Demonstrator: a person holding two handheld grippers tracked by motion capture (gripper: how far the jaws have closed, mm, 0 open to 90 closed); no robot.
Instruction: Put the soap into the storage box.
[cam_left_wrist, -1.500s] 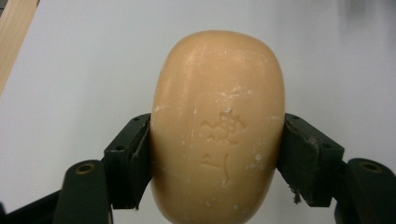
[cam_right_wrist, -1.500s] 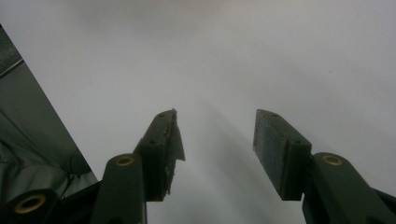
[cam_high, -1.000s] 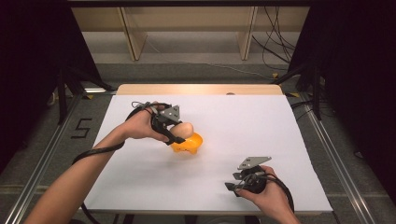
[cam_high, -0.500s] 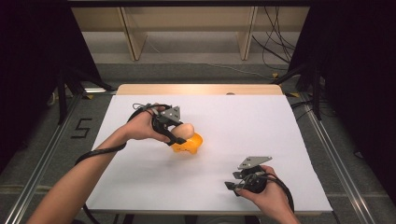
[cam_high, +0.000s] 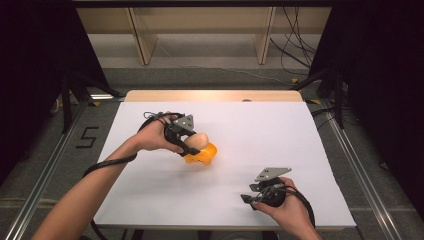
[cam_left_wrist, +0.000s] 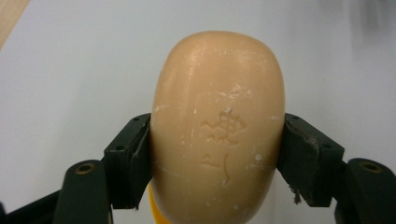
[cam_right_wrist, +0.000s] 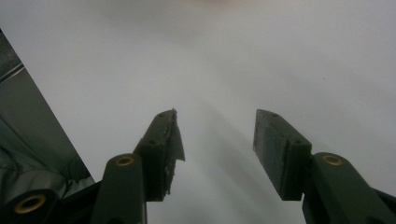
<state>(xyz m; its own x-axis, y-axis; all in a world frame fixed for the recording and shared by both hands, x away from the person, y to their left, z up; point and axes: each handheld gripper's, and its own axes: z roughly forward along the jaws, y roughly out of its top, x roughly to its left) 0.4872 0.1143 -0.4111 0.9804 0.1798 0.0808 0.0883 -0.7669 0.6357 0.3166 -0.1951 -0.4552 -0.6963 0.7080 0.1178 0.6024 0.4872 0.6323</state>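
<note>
A tan oval bar of soap (cam_left_wrist: 217, 126) with an embossed mark fills the left gripper view, clamped between the two black jaws. In the high view my left gripper (cam_high: 192, 145) is shut on the soap (cam_high: 199, 141) just above an orange dish (cam_high: 202, 154) on the white table; whether the soap touches the dish I cannot tell. A sliver of the orange dish (cam_left_wrist: 154, 210) peeks below the soap. My right gripper (cam_high: 251, 198) rests low near the table's front right, open, with nothing between its jaws (cam_right_wrist: 217, 149).
The white table sheet (cam_high: 260, 135) stretches wide to the right and behind the dish. A wooden strip (cam_high: 215, 96) borders the far edge. Black cables trail from both grippers. Metal rails (cam_high: 45, 170) run along both sides.
My left gripper with the soap has shifted very slightly over the orange dish. The right gripper has stayed put.
</note>
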